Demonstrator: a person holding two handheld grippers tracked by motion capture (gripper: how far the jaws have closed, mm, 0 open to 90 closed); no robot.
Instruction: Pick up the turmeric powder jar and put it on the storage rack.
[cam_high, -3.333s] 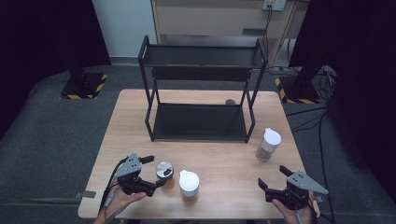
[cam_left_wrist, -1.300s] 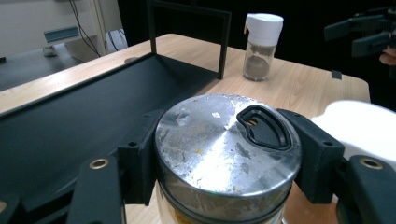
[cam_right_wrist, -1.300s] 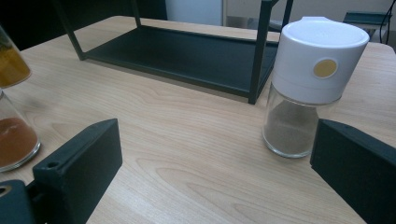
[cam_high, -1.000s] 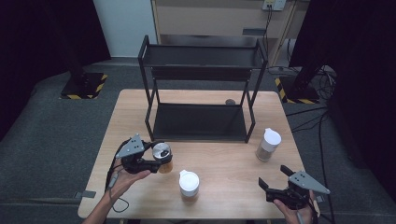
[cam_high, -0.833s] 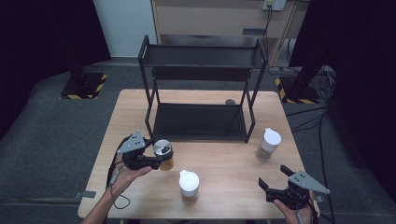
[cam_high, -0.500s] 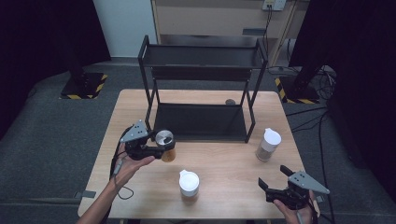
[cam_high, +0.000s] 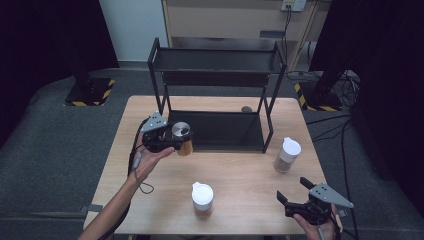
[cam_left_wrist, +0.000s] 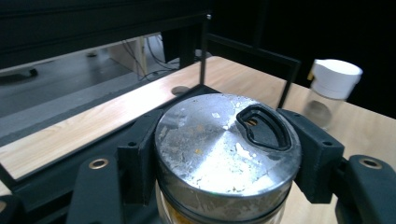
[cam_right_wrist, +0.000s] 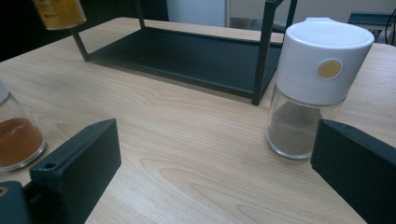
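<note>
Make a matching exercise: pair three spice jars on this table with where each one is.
Things:
1. silver-lidded glass jar of yellow spice
2. white-capped jar of reddish-brown powder
3. white-capped jar of grey powder

Places:
A. standing on the wooden table near its front edge, in the middle
B. clamped in the left gripper, held at the black shelf rack
C. standing beside the rack's right front leg

Pairs: 1-B, 2-A, 3-C

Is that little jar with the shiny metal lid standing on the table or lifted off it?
Lifted. The left gripper has its fingers clamped on the jar, upright, clear of the table beside the black rack.
</note>
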